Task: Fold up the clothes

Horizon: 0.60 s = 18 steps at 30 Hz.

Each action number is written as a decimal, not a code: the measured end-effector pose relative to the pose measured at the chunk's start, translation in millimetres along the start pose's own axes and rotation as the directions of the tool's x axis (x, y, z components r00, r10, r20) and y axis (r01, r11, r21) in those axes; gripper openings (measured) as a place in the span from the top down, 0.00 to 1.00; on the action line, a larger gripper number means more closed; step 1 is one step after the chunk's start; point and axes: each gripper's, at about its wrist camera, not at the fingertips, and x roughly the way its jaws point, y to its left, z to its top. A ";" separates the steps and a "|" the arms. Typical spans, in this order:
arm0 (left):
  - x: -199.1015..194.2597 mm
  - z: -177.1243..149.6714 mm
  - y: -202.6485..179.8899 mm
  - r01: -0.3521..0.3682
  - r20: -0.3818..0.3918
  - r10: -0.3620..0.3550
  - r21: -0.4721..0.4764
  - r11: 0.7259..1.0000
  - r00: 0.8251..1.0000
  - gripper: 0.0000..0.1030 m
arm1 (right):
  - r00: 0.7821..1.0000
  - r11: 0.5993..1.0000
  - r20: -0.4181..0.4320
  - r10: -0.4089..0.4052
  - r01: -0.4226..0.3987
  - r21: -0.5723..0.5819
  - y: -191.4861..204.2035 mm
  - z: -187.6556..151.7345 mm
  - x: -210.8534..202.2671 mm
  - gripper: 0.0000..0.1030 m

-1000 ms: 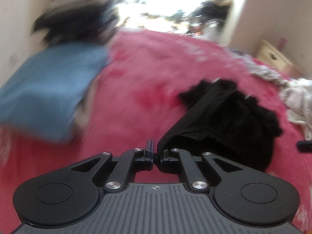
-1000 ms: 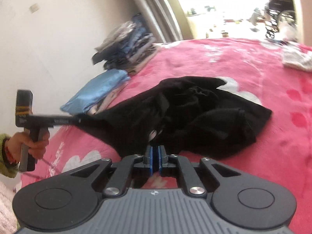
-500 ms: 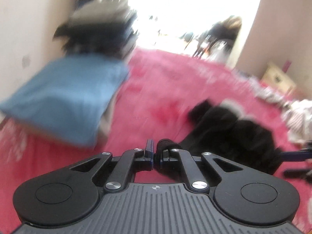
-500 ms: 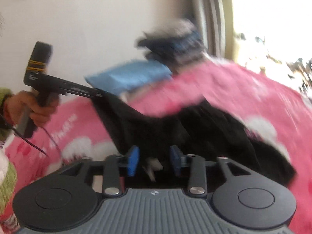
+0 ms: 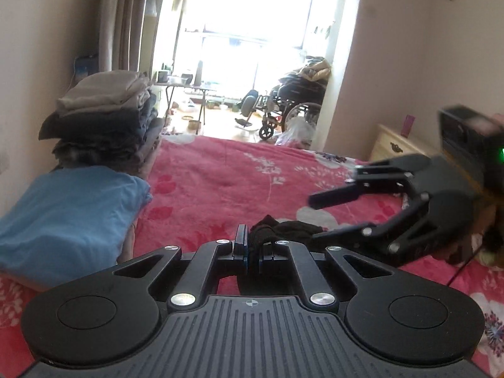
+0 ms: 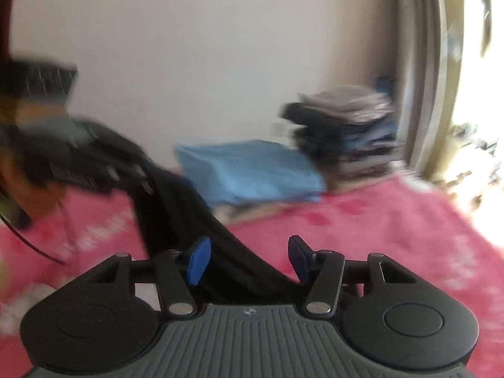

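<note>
Left wrist view: your left gripper (image 5: 252,247) is pinched tight on a bunched edge of the black garment (image 5: 285,230), which trails off to the right over the bed (image 5: 220,182).
Right wrist view: blurred; your right gripper (image 6: 247,260) has its blue pads (image 6: 198,261) spread, and its jaws have just been opening.
Garment and right gripper: black cloth runs between the spread pads, but they do not press on it.
Garment span: in the right wrist view it stretches up and left from your right gripper to the left gripper (image 6: 126,170), raised off the bed (image 6: 378,220).
Right gripper from the left: your right gripper (image 5: 318,220) sits just right of the bunched cloth, fingers apart, one above the other, the lower finger close to the cloth.
Right hand: only a sliver shows at the frame's right edge, behind the gripper body.
Blue pile: folded blue cloth (image 5: 69,217) lies on the bed's left side, by the wall.
Stack: grey and dark folded clothes (image 5: 104,119) are piled just beyond the blue pile.
Far end: a wheelchair (image 5: 289,107) stands in the bright room past the bed.
Right wall: a pale cabinet (image 5: 397,145) stands beside the bed.
</note>
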 end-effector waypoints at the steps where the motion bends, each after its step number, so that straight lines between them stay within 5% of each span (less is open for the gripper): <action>1: -0.6 -0.4 0.4 0.001 0.003 -0.001 0.000 1.000 1.000 0.96 | 0.999 0.999 -0.003 0.040 -0.040 -0.006 0.8 1.9 5.0 0.44; 6: -2.5 1.3 2.2 0.017 0.006 -0.017 0.017 1.000 1.000 0.96 | 0.995 0.993 -0.082 0.065 -0.072 -0.088 13.4 -6.7 42.0 0.45; 7: -2.9 0.9 1.7 0.022 0.005 -0.022 0.026 0.999 1.000 0.96 | 0.994 0.994 -0.097 0.056 -0.064 -0.085 13.4 -9.3 49.3 0.52; 10: -0.2 -2.5 0.9 0.024 -0.002 -0.024 0.052 0.998 1.000 0.96 | 0.994 0.995 -0.104 -0.041 0.031 -0.096 8.6 -10.3 58.7 0.87; 15: 8.3 -3.2 3.3 0.048 0.005 -0.049 0.063 0.997 0.999 0.96 | 0.978 0.976 0.021 -0.206 0.207 -0.067 9.9 -0.9 28.7 0.94; 18: 17.4 1.0 1.4 0.089 0.001 -0.089 0.058 0.994 0.996 0.94 | 0.929 0.931 0.114 -0.352 0.360 -0.056 20.4 6.6 -1.4 0.95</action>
